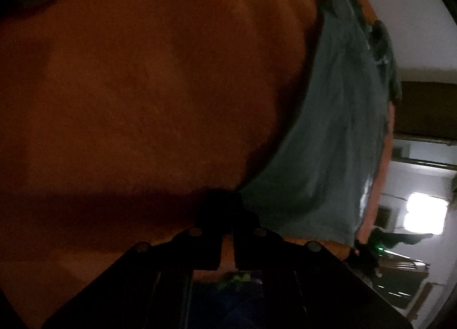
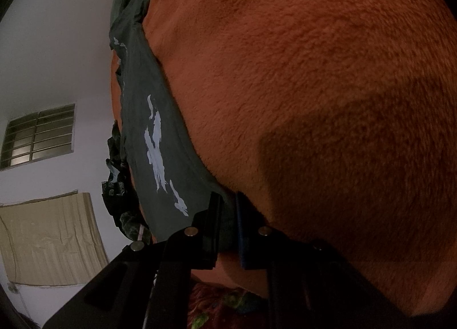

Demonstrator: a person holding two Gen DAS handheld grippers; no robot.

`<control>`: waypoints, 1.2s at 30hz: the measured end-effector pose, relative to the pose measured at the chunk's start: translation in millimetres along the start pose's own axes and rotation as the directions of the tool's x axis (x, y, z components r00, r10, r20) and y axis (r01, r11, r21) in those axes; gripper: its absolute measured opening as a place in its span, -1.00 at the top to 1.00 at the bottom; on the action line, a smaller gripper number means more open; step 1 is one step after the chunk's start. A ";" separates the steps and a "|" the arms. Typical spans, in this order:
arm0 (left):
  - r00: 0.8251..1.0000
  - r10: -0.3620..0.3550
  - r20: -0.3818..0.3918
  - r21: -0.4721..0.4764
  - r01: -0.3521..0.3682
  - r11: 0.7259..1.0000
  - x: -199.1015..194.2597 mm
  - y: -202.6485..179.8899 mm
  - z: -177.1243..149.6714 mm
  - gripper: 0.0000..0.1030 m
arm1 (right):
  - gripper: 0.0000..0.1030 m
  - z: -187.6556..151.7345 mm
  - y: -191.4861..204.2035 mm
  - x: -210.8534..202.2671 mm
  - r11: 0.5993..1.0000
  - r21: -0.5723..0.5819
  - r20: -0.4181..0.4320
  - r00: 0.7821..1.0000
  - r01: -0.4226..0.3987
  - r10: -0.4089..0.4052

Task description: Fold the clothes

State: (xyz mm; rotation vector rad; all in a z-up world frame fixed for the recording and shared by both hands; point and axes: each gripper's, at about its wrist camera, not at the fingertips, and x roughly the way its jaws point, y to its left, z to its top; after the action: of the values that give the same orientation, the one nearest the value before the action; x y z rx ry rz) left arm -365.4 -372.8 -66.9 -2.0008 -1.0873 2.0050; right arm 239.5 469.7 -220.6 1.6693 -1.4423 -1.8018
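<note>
Jaws of the left gripper were closed together at the lower centre of the left wrist view, their dark tips meeting at the near corner of the grey-green garment; deep shadow there hid whether cloth lay pinched between them. Jaws of the right gripper, at the lower centre of the right wrist view, were clamped on the lower edge of the same garment, a fold of its fabric visibly filling the narrow gap between the two fingers. In the left wrist view the garment ran as a long band from the gripper toward the upper right of the frame, lying on an orange fleece blanket that filled most of the picture. In the right wrist view it ran from the gripper toward the upper left, its worn white print facing the camera, with the blanket occupying the centre and right. Just left of the garment hung a dark patterned cloth. At the far left stood a pale wall with a barred window and a beige curtain below it.
</note>
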 end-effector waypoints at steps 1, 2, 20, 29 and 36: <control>1.000 -0.022 -0.011 -0.007 0.022 1.000 2.5 2.9 0.8 0.88 | 0.83 -1.4 0.3 0.6 1.000 0.002 0.001 1.000 -0.001 0.001; 0.999 -0.044 -0.017 -0.022 0.044 0.999 4.0 6.1 1.6 0.87 | 0.83 -1.2 0.1 0.9 1.000 0.004 0.000 1.000 -0.004 0.004; 0.900 -0.405 -0.158 -0.154 0.383 0.911 38.5 27.5 -11.2 0.28 | 0.83 -2.0 -1.7 4.9 0.999 0.022 0.004 0.999 -0.036 0.036; 0.880 -0.472 -0.057 -0.134 0.462 0.877 32.8 11.9 -4.3 0.15 | 0.83 -1.5 -1.0 5.9 0.999 0.024 0.008 0.999 -0.039 0.039; 0.894 -0.447 -0.034 -0.099 0.442 0.892 25.2 6.3 -5.7 0.17 | 0.83 0.0 -0.4 6.5 0.999 0.024 0.008 0.999 -0.042 0.042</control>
State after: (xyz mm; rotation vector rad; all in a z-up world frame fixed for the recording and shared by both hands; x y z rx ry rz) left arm -360.9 -361.5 -90.6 -1.6332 -1.4835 1.6782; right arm 237.8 465.0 -224.7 1.6331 -1.4971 -1.7771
